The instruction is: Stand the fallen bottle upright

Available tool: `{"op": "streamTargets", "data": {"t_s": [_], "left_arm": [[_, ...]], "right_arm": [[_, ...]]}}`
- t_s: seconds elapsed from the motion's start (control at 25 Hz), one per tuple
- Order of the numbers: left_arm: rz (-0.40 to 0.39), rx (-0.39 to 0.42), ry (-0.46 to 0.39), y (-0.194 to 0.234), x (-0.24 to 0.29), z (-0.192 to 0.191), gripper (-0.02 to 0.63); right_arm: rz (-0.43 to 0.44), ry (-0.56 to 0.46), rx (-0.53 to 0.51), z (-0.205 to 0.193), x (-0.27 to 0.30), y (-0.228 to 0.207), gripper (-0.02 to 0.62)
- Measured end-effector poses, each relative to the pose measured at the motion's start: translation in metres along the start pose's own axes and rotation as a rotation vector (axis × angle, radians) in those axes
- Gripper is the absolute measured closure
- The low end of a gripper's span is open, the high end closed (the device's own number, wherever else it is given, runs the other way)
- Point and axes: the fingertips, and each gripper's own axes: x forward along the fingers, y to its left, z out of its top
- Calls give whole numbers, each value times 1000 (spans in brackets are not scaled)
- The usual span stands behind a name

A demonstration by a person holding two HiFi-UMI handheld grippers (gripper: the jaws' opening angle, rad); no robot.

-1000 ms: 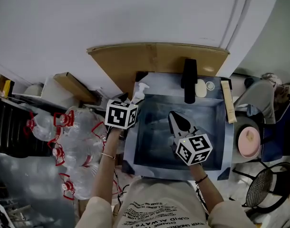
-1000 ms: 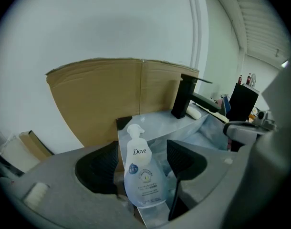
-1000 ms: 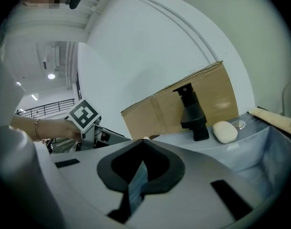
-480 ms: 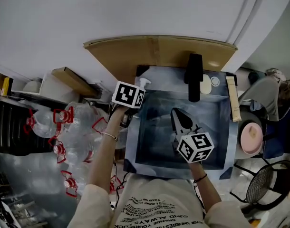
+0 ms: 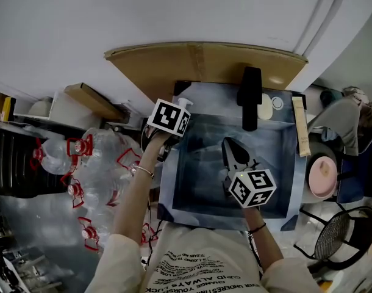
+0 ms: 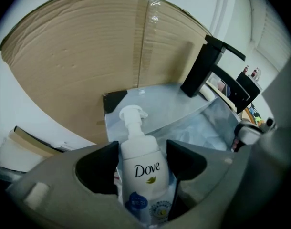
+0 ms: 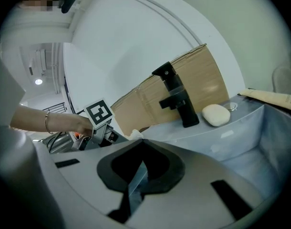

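A white Dove pump bottle (image 6: 140,168) stands upright on the sink's far-left corner, its pump head (image 5: 183,105) showing past the marker cube in the head view. My left gripper (image 6: 141,152) has one jaw against each side of the bottle's body and is shut on it; from the head view the left gripper (image 5: 175,113) is mostly under its cube. My right gripper (image 5: 230,144) hovers over the sink basin, jaws together and holding nothing. In its own view the right gripper (image 7: 141,162) points toward the faucet.
The grey sink (image 5: 198,182) has a black faucet (image 5: 251,96) at its back rim, a soap bar (image 5: 264,110) beside it and a long tube (image 5: 302,127) on the right rim. Cardboard (image 5: 198,72) stands behind. Several water jugs (image 5: 88,170) crowd the floor at left.
My left gripper has moved away from me toward the sink's far-left corner, and the bottle now sits between its jaws. The right gripper has barely shifted.
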Motion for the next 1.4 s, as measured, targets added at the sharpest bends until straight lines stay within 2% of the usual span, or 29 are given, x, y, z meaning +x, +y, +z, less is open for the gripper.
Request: {"op": "streamTargets", "data": {"t_s": [0.32, 0.64, 0.84, 1.4], "left_arm": [[2, -55, 0, 3, -2, 1, 340], [-13, -54, -27, 0, -7, 0, 350], [-23, -79, -81, 0, -18, 4, 357], [-4, -14, -232, -5, -73, 13, 364]], "right_arm": [[-9, 15, 0, -5, -2, -5, 592], [-25, 15, 4, -5, -7, -10, 592], [-37, 11, 7, -5, -11, -11, 592], [-75, -6, 21, -9, -30, -9, 592]]}}
